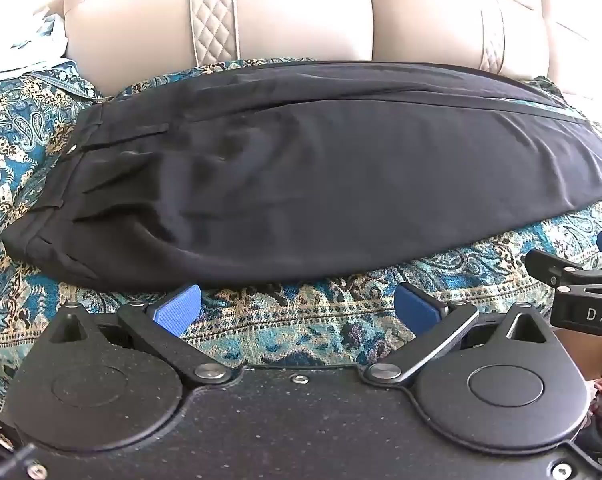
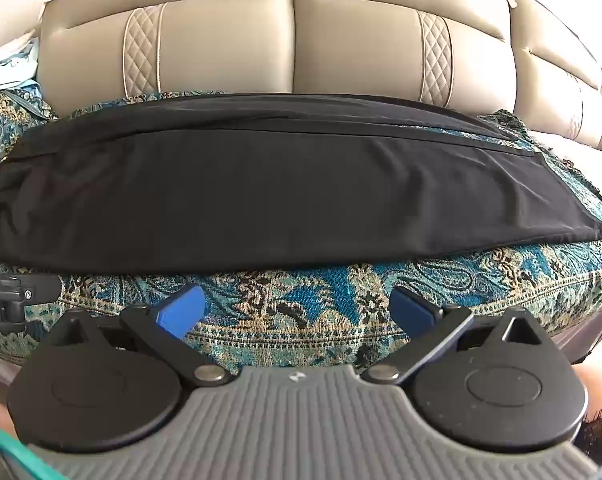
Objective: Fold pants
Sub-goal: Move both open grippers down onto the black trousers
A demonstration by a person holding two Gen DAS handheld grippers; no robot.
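Black pants (image 1: 301,176) lie flat on a teal paisley cover, folded lengthwise leg on leg, waistband (image 1: 57,192) at the left and leg hems (image 2: 561,208) at the right. My left gripper (image 1: 297,308) is open and empty, just short of the pants' near edge by the waist end. My right gripper (image 2: 297,308) is open and empty, in front of the near edge by the leg part. The right gripper's side shows in the left wrist view (image 1: 581,280); the left gripper's side shows in the right wrist view (image 2: 5,296).
The paisley cover (image 2: 301,320) drapes a beige leather sofa seat; its backrest (image 2: 293,40) rises right behind the pants. Light cloth (image 1: 21,40) lies at the far left. The seat's front edge drops off just below the grippers.
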